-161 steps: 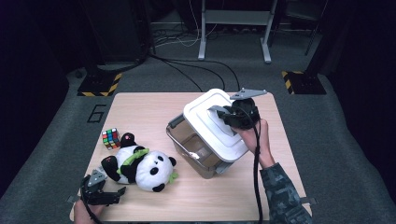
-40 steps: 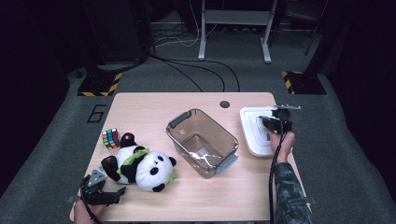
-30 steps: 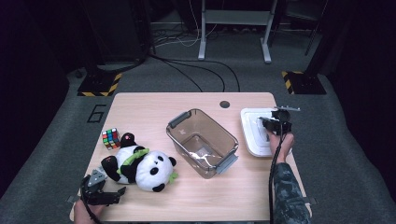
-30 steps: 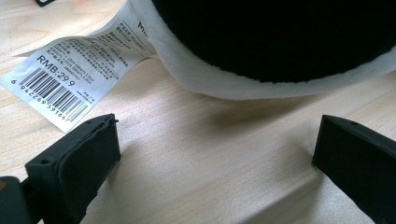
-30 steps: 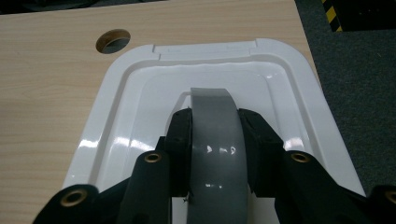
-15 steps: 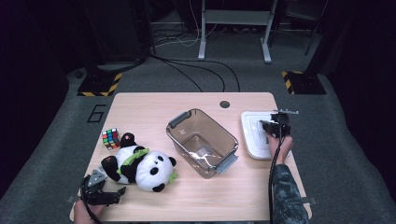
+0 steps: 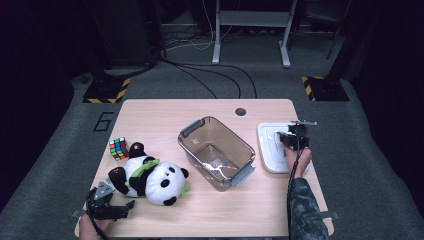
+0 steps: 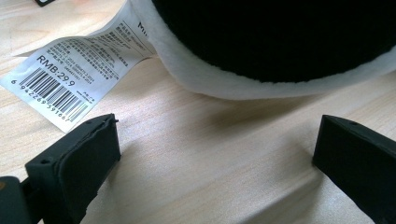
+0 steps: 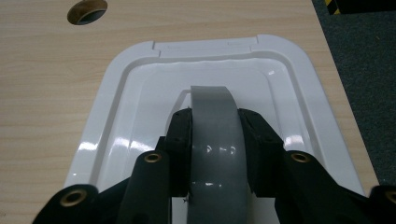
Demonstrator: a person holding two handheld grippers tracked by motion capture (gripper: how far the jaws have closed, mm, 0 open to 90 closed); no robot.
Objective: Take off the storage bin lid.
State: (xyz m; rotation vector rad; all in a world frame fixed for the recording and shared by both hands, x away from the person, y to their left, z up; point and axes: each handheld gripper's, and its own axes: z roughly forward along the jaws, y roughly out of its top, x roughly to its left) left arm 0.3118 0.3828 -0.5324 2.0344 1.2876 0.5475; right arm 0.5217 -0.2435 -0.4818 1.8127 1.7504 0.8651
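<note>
Close by, panda [image 8: 280,42] tag [image 8: 70,70] — "RMB:29.9", barcode

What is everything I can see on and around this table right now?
Table: one, light wood.
Bin: one, clear with grey latches, table centre, open.
Lid: one, white with a grey handle, flat at the right edge.
Panda toy: one, black and white, left of the bin; paper tag.
Puzzle cube: one, multicoloured, beside the panda toy.
Left gripper: black, open, front left.
Right gripper: black, shut on the handle.
</note>
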